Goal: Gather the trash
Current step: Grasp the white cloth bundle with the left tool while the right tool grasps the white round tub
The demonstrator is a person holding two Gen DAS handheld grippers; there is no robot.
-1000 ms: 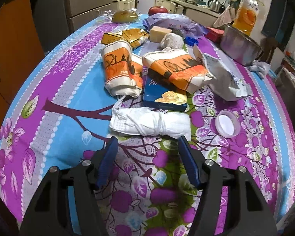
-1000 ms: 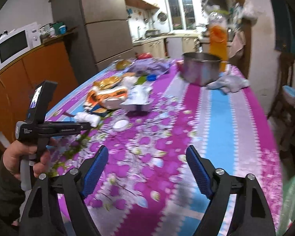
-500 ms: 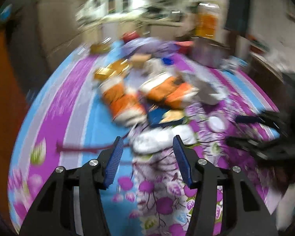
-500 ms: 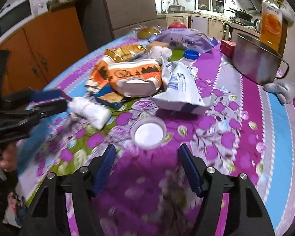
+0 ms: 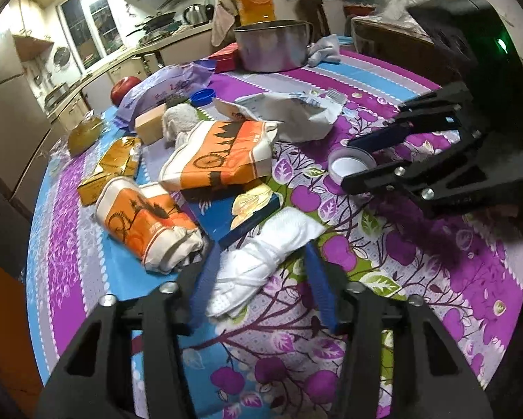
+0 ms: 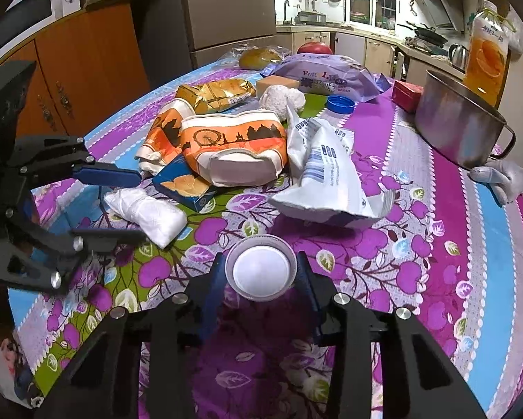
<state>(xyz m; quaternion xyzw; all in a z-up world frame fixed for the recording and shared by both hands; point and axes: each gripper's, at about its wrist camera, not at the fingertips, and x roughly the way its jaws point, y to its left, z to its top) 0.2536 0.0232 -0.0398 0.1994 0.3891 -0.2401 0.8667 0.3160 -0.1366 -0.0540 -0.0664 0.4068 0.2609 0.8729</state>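
Note:
A crumpled white tissue bundle (image 5: 261,255) (image 6: 146,209) lies on the flowered tablecloth between the fingers of my left gripper (image 5: 261,279) (image 6: 139,206). Its jaws are closing around the bundle, and a thin gap still shows beside the pads. A round white lid (image 6: 261,272) (image 5: 348,167) sits between the fingers of my right gripper (image 6: 261,276) (image 5: 369,157). Those jaws are also closing, and both pads touch the lid's rim. Further trash lies behind: two orange-and-white packets (image 5: 223,157) (image 6: 233,146), a blue box (image 5: 251,209) (image 6: 184,185) and a torn white bag (image 5: 296,115) (image 6: 327,174).
A steel pot (image 6: 460,122) (image 5: 271,49) and a juice bottle (image 6: 484,56) stand at the far right. A gold wrapper (image 6: 216,94), purple bread bag (image 6: 327,73), blue cap (image 6: 341,104) and an apple (image 6: 313,49) lie at the back. Orange cabinets (image 6: 83,70) stand left of the table.
My left gripper rolled and narrowed around the tissue bundle. My right gripper swept in over the table to the white lid, dropped, and its jaws narrowed onto it.

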